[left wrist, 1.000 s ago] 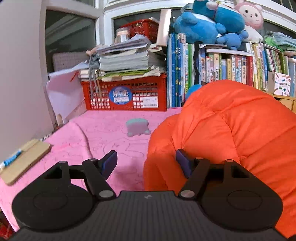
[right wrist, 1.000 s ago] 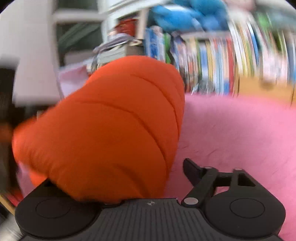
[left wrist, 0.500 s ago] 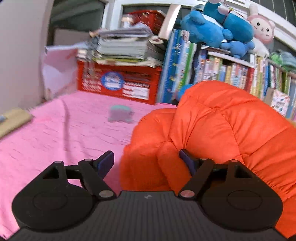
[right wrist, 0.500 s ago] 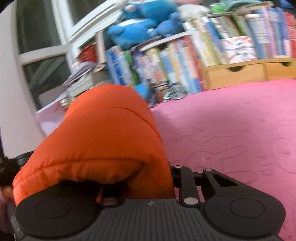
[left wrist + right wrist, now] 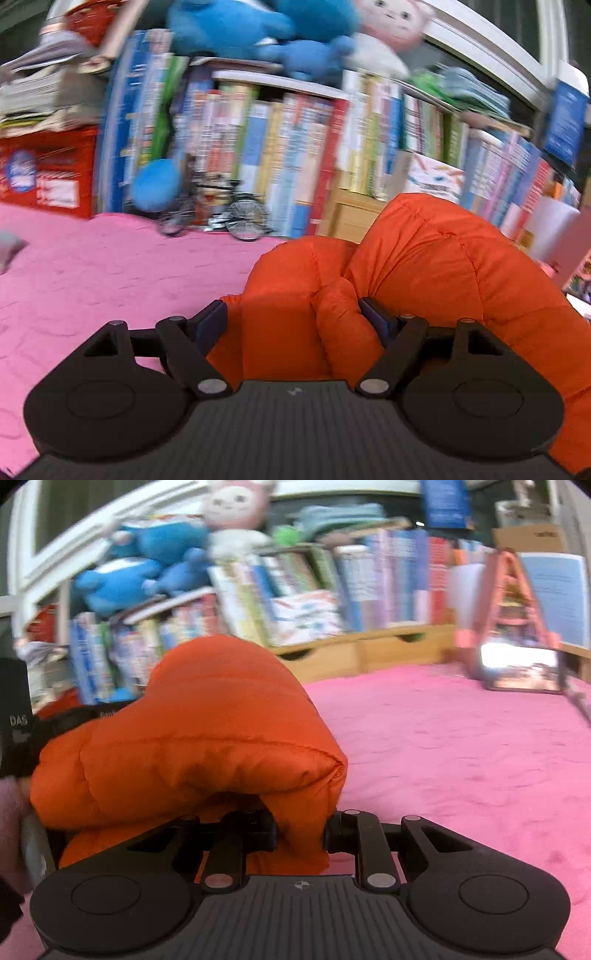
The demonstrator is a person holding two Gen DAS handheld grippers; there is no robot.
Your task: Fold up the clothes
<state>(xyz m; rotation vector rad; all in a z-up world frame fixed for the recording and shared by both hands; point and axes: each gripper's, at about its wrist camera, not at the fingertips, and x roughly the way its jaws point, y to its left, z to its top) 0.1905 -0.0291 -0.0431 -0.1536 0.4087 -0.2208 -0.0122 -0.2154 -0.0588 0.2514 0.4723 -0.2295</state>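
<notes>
A puffy orange jacket (image 5: 443, 266) lies bunched on the pink bed cover (image 5: 92, 277). In the left wrist view its nearest bulge fills the gap of my left gripper (image 5: 291, 319), whose jaws stand wide. The fabric touches both blue pads, but I see no squeeze. In the right wrist view my right gripper (image 5: 301, 834) is shut on a folded edge of the orange jacket (image 5: 207, 731), and the padded bulk humps over its left finger. The black body of the other gripper (image 5: 14, 716) shows at the far left behind the jacket.
A packed bookshelf (image 5: 295, 147) with plush toys (image 5: 240, 26) on top runs along the back. A red crate (image 5: 44, 173) and a small toy bicycle (image 5: 236, 218) stand at its foot. Low wooden drawers (image 5: 369, 653) and a propped screen (image 5: 521, 668) edge the pink cover (image 5: 461, 757).
Both views have swung right along the bookshelf. The right jaws have closed onto the jacket's edge. The jacket, earlier beside the left gripper's right finger, now fills the gap between its fingers.
</notes>
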